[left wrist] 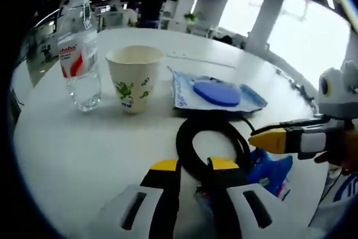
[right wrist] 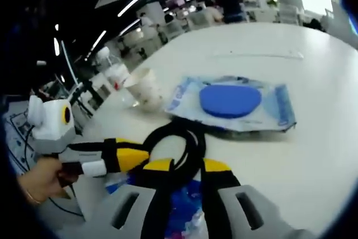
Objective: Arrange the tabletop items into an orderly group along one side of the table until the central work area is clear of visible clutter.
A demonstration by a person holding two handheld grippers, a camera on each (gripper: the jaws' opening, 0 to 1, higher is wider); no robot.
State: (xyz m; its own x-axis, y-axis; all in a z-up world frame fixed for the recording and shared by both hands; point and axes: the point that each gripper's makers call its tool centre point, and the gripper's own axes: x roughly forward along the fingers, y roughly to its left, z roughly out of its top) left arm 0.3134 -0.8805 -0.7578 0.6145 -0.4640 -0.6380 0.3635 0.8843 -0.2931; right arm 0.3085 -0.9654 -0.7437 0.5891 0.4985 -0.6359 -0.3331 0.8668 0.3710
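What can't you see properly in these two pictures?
- Blue wrapper: right gripper view, mostly hidden behind the right gripper and the black cable; its print is unreadable.
- Black cable: left gripper view, its near loop is covered by the left gripper.
- Water bottle: label blurred, words unreadable.
- Paper cup: its inside is hidden by the rim.

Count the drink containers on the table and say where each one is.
2. The water bottle stands upright at the far left in the left gripper view; the paper cup stands upright just right of it, apart from the blue packet. Others may be hidden.
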